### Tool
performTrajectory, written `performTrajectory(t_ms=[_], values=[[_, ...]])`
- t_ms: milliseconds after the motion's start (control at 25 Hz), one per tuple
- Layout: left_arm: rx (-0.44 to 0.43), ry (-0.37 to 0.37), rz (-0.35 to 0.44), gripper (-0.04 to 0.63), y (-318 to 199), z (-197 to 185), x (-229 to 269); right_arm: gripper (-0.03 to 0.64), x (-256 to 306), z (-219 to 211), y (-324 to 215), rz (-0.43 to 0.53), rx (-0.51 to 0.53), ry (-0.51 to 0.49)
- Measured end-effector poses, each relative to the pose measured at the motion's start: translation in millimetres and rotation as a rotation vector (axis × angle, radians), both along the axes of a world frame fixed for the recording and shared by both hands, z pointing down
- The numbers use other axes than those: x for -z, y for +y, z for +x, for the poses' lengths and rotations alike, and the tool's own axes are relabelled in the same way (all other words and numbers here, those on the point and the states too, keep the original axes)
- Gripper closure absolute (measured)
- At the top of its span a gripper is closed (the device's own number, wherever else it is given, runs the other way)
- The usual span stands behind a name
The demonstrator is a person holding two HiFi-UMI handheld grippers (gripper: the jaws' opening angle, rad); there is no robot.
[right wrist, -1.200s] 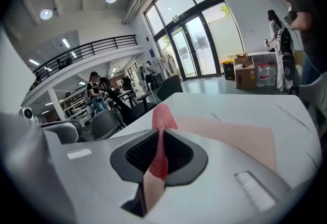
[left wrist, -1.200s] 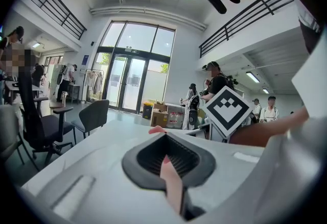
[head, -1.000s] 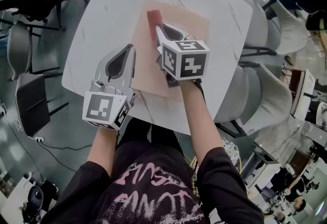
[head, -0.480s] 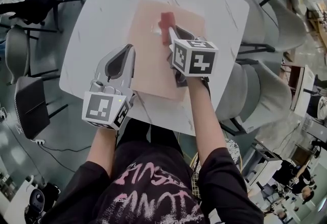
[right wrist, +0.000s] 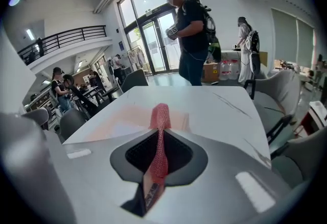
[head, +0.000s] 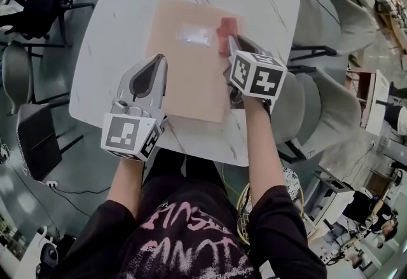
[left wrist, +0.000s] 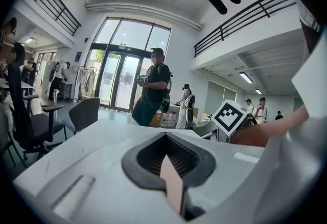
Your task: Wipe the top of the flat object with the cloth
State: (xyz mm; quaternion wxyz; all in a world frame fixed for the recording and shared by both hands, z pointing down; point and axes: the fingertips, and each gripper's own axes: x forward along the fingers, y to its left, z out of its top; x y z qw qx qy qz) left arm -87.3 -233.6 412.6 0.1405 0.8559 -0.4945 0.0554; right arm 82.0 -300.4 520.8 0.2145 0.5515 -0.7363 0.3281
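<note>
Head view, looking steeply down on a white bench point(head: 114, 30), with a pale pink flat object point(head: 184, 74) lying at the centre of the frame. The left gripper point(head: 156, 63), lower left of centre, has its jaws closed on the left edge of the flat object. Its own view shows a thin pink edge pinched between them. The right gripper point(head: 231, 42), right of centre, has its jaws clamped on a red mesh cloth point(head: 225, 31), which sits at the upper right edge of the flat object.

Likely risks:
- The cloth is so near that edge that a stroke could run off onto the bench.
- The cloth is bunched into a narrow fold, so it may wipe only a thin stripe.
- The pinched edge could slip or lift, letting the flat object slide.
</note>
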Motion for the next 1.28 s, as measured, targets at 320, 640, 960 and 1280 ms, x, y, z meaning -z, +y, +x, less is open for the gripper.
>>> performTrajectory(t_ms=[320, 640, 960, 1280], values=[[0.001, 0.0, -0.016, 0.595, 2.4, 2.3, 2.3, 0.568, 13.9, 53.7, 5.4, 0.03, -0.146, -0.002], [0.014, 0.001, 0.006, 0.595, 11.8, -10.1, 9.1, 0.568, 36.6, -3.7, 4.5, 0.083, -0.055, -0.064], [0.063, -0.007, 0.022, 0.595, 21.3, -35.5, 11.7, 0.566, 39.4, -106.9, 15.9, 0.062, 0.093, -0.16], [0.085, -0.017, 0.023, 0.595, 29.3, -48.0, 14.7, 0.568, 30.0, -167.0, 38.9, 0.015, 0.229, -0.178]])
